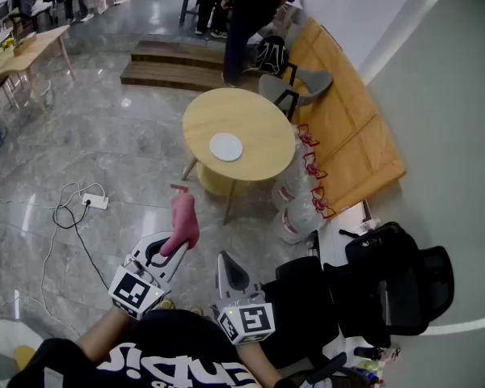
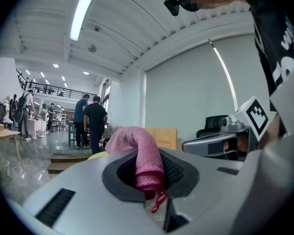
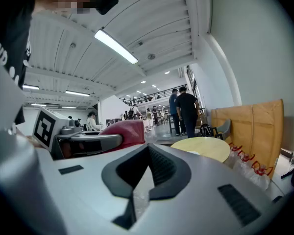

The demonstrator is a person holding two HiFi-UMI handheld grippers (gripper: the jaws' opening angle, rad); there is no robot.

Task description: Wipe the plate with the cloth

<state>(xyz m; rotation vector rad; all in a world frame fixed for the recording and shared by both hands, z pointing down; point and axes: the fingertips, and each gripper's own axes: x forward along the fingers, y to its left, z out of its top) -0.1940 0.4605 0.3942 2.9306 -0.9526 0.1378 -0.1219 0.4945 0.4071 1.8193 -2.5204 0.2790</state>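
Observation:
A white plate (image 1: 225,146) lies on a round wooden table (image 1: 259,120) some way ahead of me, out of reach of both grippers. My left gripper (image 1: 171,249) is held low near my body, shut on a pink cloth (image 1: 183,221) that sticks up past the jaws. In the left gripper view the cloth (image 2: 143,158) curls over between the closed jaws of the left gripper (image 2: 154,192). My right gripper (image 1: 227,260) is beside it, shut with nothing in it. In the right gripper view the right gripper (image 3: 142,180) points toward the table (image 3: 206,148).
A person (image 1: 250,10) stands beyond the table near grey chairs (image 1: 299,87). Several large water bottles (image 1: 299,208) sit by the table's right. A power strip with cable (image 1: 93,202) lies on the floor at the left. A black office chair (image 1: 396,285) is at my right.

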